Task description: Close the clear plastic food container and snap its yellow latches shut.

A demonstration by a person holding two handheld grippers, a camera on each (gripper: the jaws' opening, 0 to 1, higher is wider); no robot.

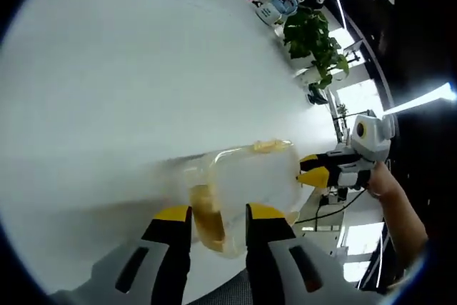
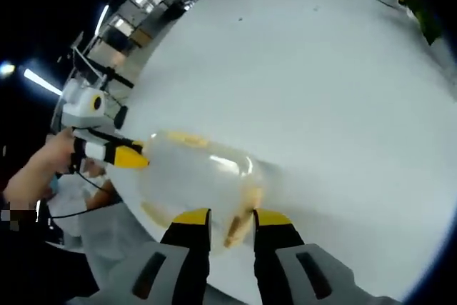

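Now the clear container (image 1: 246, 191) sits at the near edge of the white worktop (image 1: 143, 69), held between the two claws. From the left, the left claw (image 1: 218, 212) meets one end, its tips set narrowly either side of a yellow latch (image 1: 207, 223) there; whether they press it I cannot tell. The container's long axis runs across to the right claw (image 2: 229, 215), equally narrow at the opposite end latch (image 2: 239, 228). Both claws look equally near. Far across the worktop a plant (image 1: 314, 41) stands; no writing is readable
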